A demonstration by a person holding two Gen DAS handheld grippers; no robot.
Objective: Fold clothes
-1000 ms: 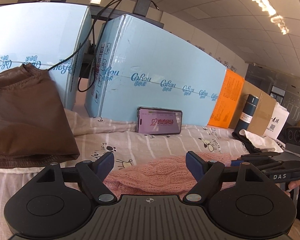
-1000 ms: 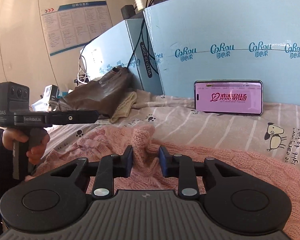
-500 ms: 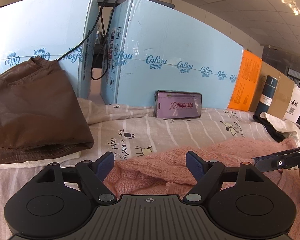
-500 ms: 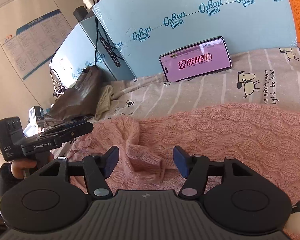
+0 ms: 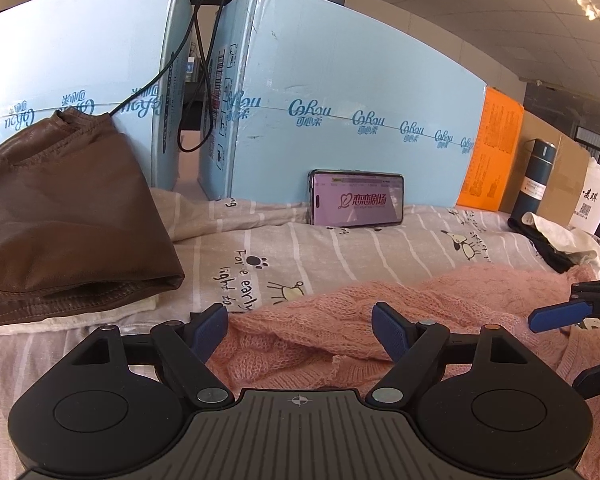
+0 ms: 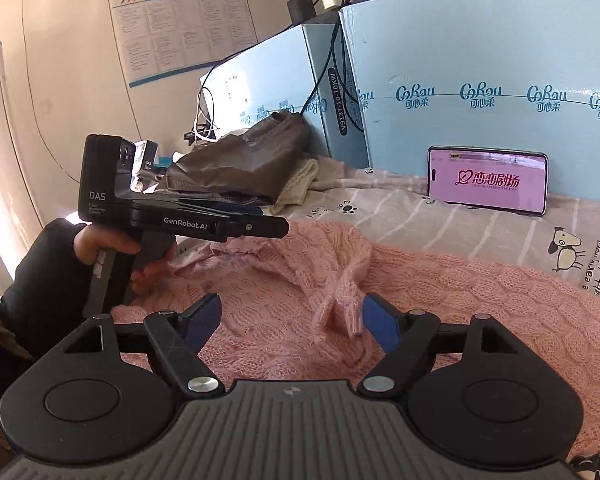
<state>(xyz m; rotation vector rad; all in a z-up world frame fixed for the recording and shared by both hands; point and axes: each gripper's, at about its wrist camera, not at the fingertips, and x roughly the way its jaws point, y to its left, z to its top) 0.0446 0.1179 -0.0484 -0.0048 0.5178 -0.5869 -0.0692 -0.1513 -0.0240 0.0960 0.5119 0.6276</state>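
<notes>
Landmark: the phone [image 5: 356,198], propped against a blue box [image 5: 340,112]. Far left of it, a brown jacket [image 5: 60,208] lies on the striped sheet [image 5: 340,252]. Below the phone, the pink sweater [image 6: 440,292] is spread over the sheet, bunched toward its left end. The left gripper [image 5: 300,330] hangs over that bunched edge, jaws wide, holding nothing. The right gripper [image 6: 292,316] has just been opening; its jaws stand apart around a raised fold, pads clear of the knit. Right of the phone stands a dark flask [image 5: 534,178]
</notes>
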